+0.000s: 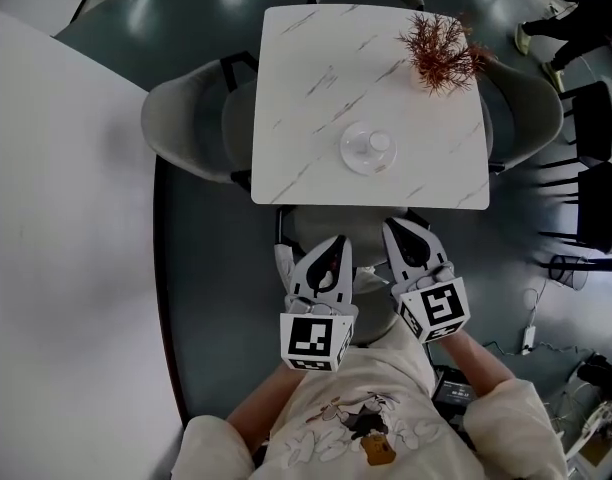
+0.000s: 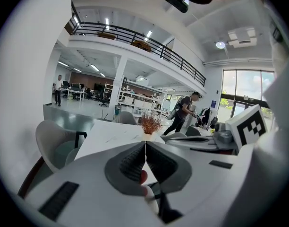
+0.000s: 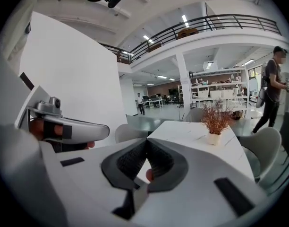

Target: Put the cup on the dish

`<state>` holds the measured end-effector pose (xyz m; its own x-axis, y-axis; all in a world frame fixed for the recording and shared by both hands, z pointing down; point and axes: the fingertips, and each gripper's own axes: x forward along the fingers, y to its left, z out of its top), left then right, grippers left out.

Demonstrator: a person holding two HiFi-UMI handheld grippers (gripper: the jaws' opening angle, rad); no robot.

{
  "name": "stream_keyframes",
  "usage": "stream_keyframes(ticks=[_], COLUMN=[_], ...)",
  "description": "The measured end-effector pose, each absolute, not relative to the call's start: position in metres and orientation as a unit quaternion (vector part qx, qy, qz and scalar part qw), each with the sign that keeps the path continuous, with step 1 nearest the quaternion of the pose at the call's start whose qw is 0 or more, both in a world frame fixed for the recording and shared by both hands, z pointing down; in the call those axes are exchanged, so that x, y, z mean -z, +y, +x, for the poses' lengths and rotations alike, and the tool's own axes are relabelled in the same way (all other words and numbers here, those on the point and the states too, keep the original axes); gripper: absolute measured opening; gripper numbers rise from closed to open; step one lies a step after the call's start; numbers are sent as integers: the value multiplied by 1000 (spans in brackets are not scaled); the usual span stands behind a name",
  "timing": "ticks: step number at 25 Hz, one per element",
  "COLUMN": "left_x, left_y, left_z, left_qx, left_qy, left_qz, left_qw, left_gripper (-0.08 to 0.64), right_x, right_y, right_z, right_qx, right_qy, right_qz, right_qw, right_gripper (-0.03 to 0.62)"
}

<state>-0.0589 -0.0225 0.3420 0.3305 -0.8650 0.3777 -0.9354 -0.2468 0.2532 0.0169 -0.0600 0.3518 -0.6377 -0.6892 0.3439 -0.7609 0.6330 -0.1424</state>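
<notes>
Cup (image 1: 379, 142): small, pale, round from above, little detail at this size; it sits inside the rim of the dish (image 1: 354, 158), right of the dish's centre. Dish: round, whitish, on the white marbled table (image 1: 306, 88), in the lower middle of the tabletop near its bottom edge; plant (image 1: 441, 53) at the table's upper right corner. Both grippers are below the table's bottom edge in the head view, well apart from cup and dish, tips pointing up the frame. Left gripper (image 1: 335, 244) lower left of the dish, right gripper (image 1: 397, 229) just below it. Left gripper view: jaws together, dark pads meeting along a line, nothing between them. Right gripper view: same, jaws closed on nothing. Neither gripper view shows cup or dish; only table and plant appear beyond the jaws
</notes>
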Motion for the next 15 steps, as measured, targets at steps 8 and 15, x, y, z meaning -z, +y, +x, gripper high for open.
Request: stream_keyframes(ticks=[8, 15], left_x=[-317, -292], left_y=[-7, 6], left_z=[-72, -75], left_qx=[-66, -57], left_qy=[-570, -559], left_qz=[788, 801], left_qw=[222, 209], left_gripper=[5, 5], right_x=[-303, -258], right_y=[-42, -19], right_z=[14, 8], right_qx=[-135, -112], right_qy=[-889, -890], right_qz=[423, 433], right_qw=[111, 87], right_gripper=[5, 5])
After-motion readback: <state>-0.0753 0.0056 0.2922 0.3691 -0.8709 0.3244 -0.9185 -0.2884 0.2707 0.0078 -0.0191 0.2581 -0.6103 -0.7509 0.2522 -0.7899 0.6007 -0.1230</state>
